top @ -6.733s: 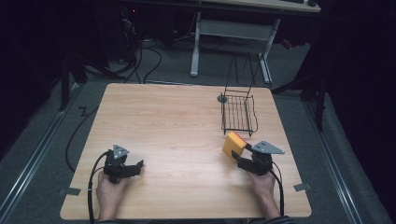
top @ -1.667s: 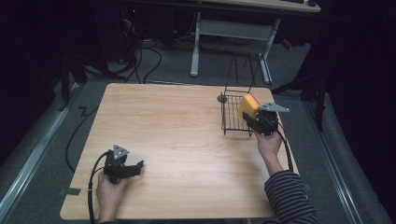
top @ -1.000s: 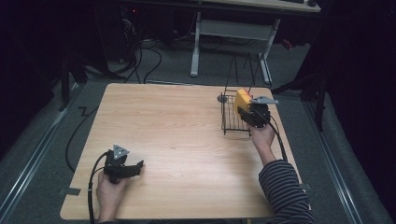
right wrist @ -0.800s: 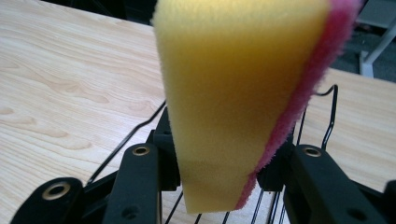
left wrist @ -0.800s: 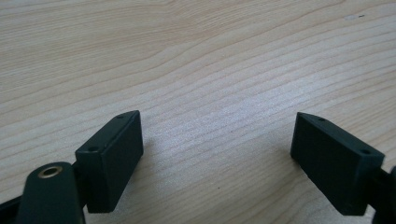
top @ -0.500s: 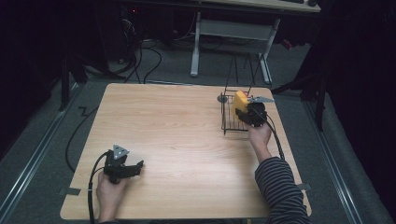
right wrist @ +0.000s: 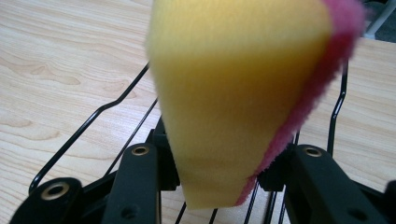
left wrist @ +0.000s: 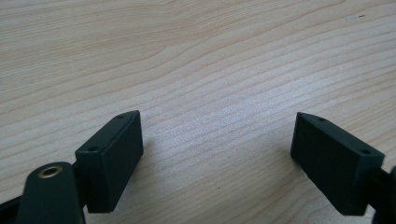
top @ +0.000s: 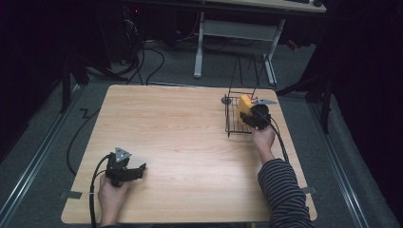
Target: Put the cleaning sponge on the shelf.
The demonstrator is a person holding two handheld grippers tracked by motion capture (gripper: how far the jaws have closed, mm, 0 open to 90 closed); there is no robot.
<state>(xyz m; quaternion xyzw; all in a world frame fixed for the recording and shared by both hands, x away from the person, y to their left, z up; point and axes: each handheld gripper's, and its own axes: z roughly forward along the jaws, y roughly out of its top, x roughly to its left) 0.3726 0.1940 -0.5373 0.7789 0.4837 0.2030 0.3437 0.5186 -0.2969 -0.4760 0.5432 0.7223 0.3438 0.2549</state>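
The worktop point(top: 190, 142) carries a wire basket point(top: 233, 121) by its far right corner. Above the basket, the right gripper point(top: 252, 113) clamps a yellow sponge point(right wrist: 238, 93). By the near left corner, the left gripper point(top: 138, 170) rests with jaws spread, empty.

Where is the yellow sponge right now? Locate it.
The yellow sponge is clamped in the right gripper, above the wire basket at the table's far right.
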